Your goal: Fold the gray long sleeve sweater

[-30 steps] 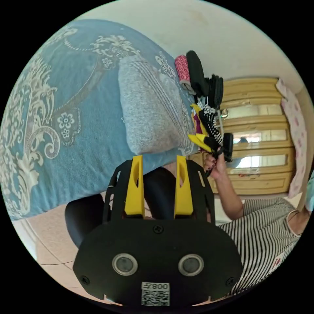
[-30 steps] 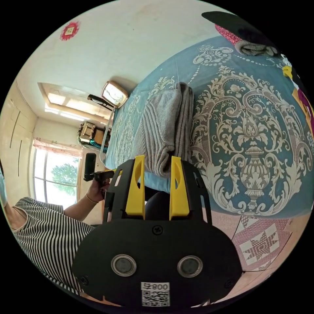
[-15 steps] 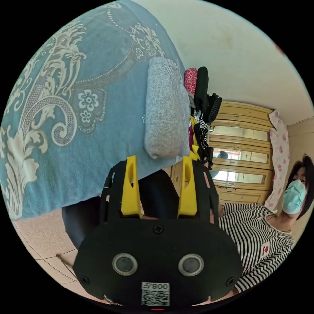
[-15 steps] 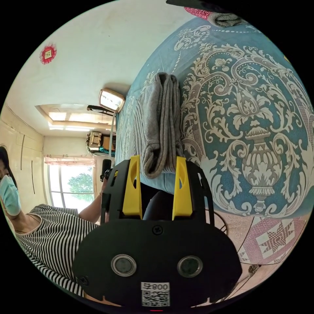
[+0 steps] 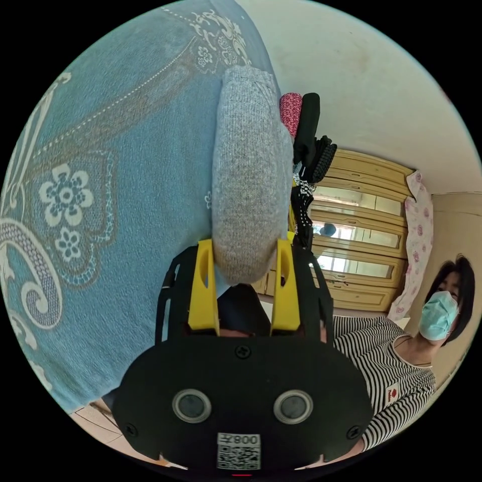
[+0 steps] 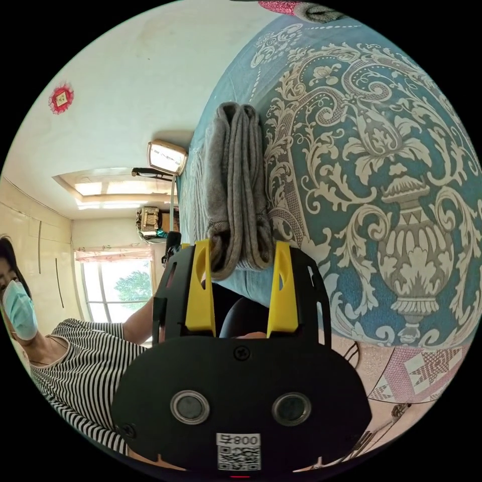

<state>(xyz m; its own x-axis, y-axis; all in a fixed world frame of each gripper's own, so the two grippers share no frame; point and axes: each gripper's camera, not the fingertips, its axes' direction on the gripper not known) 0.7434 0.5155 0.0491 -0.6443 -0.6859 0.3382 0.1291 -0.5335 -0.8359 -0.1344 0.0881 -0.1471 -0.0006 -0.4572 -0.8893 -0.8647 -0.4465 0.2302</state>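
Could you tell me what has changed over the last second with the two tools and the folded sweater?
Both tools have closed in on the folded gray sweater: the left tool now has its rounded end between open jaws, and the right tool straddles the layered end likewise. Neither has clamped yet. The sweater stays folded on the blue patterned bedspread, with the pile of other clothes behind it unchanged.

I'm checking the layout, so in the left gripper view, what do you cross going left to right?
Blue bedspread → gray sweater → dark clothes pile → wooden wardrobe → person.
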